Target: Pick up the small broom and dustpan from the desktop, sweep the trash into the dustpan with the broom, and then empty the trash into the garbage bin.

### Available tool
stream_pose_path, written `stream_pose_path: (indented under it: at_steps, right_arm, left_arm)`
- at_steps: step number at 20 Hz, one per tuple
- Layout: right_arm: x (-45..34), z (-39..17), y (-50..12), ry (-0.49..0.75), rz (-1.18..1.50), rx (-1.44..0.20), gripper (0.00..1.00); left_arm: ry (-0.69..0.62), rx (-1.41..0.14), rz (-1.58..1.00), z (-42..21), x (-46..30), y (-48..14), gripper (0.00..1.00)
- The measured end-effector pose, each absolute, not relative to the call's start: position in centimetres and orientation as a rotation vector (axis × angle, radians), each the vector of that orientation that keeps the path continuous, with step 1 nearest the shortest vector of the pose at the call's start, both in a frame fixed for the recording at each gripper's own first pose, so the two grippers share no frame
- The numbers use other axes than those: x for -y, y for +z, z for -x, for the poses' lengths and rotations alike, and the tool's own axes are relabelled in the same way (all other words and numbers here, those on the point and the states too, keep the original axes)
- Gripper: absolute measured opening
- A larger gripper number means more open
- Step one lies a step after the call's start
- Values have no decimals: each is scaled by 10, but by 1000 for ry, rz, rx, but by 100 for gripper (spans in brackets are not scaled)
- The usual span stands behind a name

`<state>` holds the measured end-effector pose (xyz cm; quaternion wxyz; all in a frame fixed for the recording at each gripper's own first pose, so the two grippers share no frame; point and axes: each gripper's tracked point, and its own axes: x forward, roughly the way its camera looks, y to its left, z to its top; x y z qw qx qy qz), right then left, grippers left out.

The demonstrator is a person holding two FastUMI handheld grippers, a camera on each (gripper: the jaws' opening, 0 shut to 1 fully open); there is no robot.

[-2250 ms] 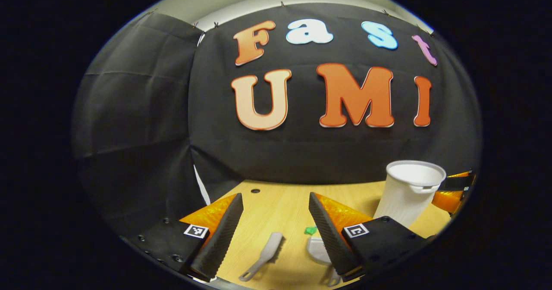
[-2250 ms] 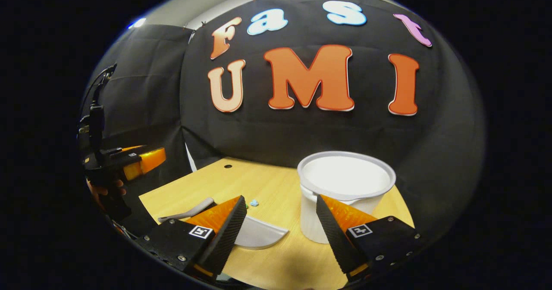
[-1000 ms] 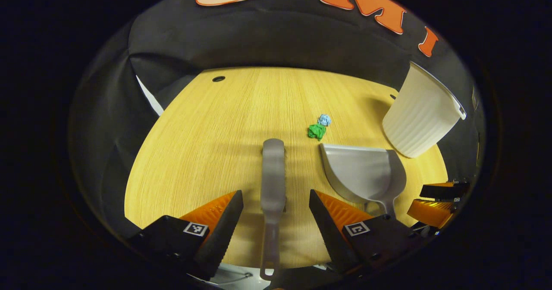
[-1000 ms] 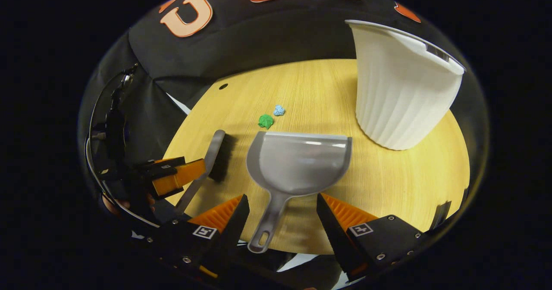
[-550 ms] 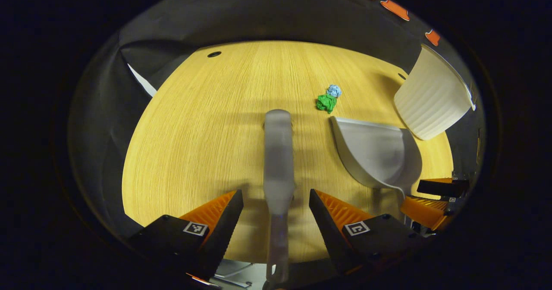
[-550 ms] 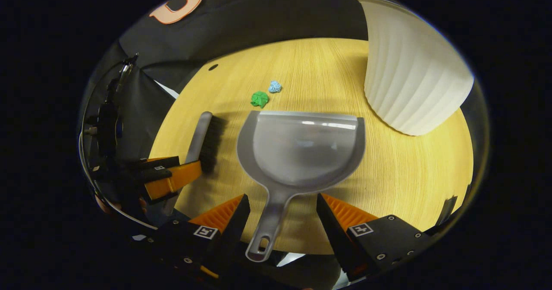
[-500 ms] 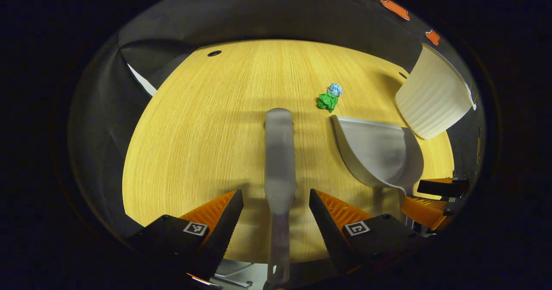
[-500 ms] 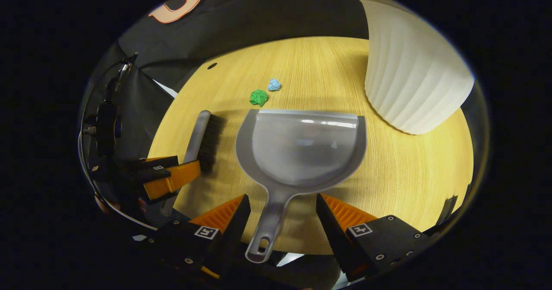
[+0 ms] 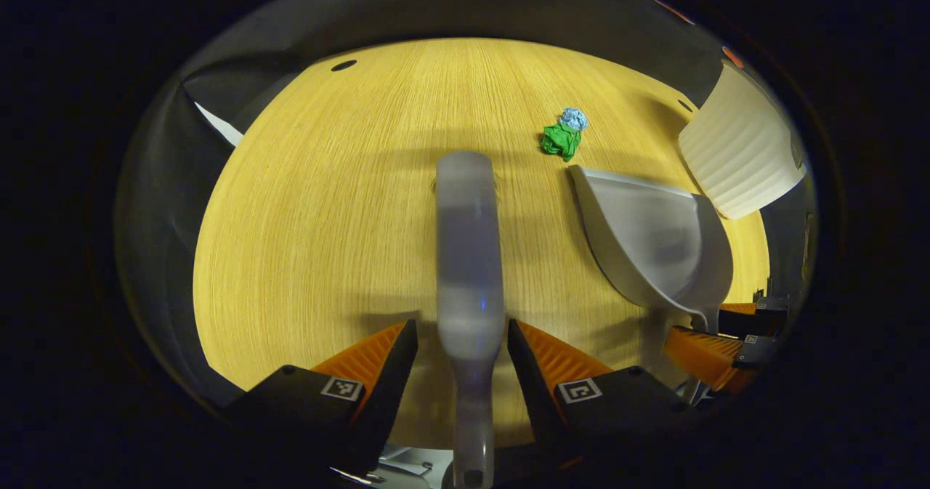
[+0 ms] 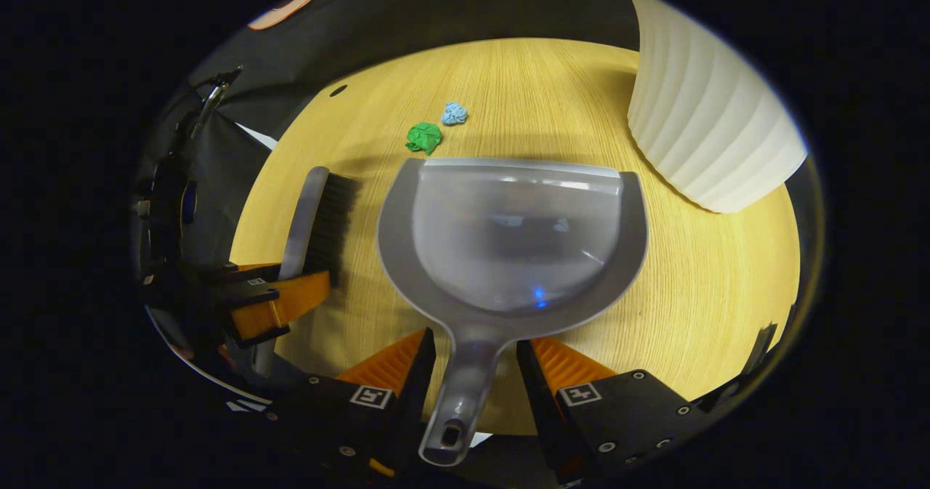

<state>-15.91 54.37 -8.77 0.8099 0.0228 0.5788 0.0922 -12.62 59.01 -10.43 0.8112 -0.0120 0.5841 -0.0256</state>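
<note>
I have the left gripper (image 9: pixel 459 344) straddling the broom (image 9: pixel 468 256) handle and the right gripper (image 10: pixel 471 362) straddling the dustpan (image 10: pixel 512 235) handle, jaws not visibly pressing on either. Trash (image 10: pixel 423 137) lies just beyond the pan lip. I centre each handle, then close squarely.

Left gripper (image 9: pixel 459 358) over the counter (image 9: pixel 327 205), fingers (image 9: pixel 389 369) either side of the grey broom (image 9: pixel 468 256) handle w/ thin gaps, not clamped. Dustpan (image 9: pixel 654 238) to the right, green wad (image 9: pixel 559 141) & blue wad (image 9: pixel 574 118) touching just past it. White bin (image 9: pixel 737 151) far right. Other gripper (image 9: pixel 716 344) at dustpan handle.
</note>
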Motion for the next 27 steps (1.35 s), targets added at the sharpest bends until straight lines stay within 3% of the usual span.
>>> stream_pose_path:
  at_steps: [2,3,4,6,7,9,11,12,20,21,22,23,24,25,27]
  right_arm:
    - [-541,158,-90,179,-53,-1243,61]
    - [-542,158,-90,173,-58,-1243,48]
    - [-542,157,-89,171,-58,-1239,54]
    - [-541,155,-88,175,-53,-1233,55]
    - [-538,155,-88,178,-46,-1234,41]
    - [-534,153,-87,196,-34,-1222,38]
    - [-532,150,-84,222,-32,-1207,34]
    - [-532,150,-83,235,-29,-1204,33]
    - [-514,163,-74,320,45,-1165,30]
    - [-513,167,-70,324,42,-1157,39]
    - [-512,168,-68,335,41,-1145,19]
    - [-511,167,-70,344,41,-1133,20]
    - [-511,167,-70,358,40,-1124,37]
    - [-510,170,-69,367,38,-1113,28]
    - [-508,174,-68,379,43,-1095,28]
  left_arm:
    - [-69,-1258,4,124,-591,-106,79]
    - [-80,-1259,-3,124,-591,-105,80]
    - [-85,-1258,-11,120,-592,-106,80]
    - [-79,-1274,-2,122,-593,-107,63]
    - [-68,-1279,0,121,-595,-110,54]
    - [-40,-1270,20,119,-597,-108,43]
    - [-18,-1255,26,115,-601,-105,42]
    - [-10,-1258,33,112,-602,-104,36]
    - [55,-1168,51,44,-613,-37,36]
    - [57,-1149,43,29,-614,-24,35]
    - [56,-1127,38,43,-604,4,36]
    - [52,-1106,33,65,-611,15,36]
    - [51,-1087,27,50,-607,28,35]
    - [50,-1071,18,44,-600,34,35]
    - [52,-1044,-10,40,-598,51,35]
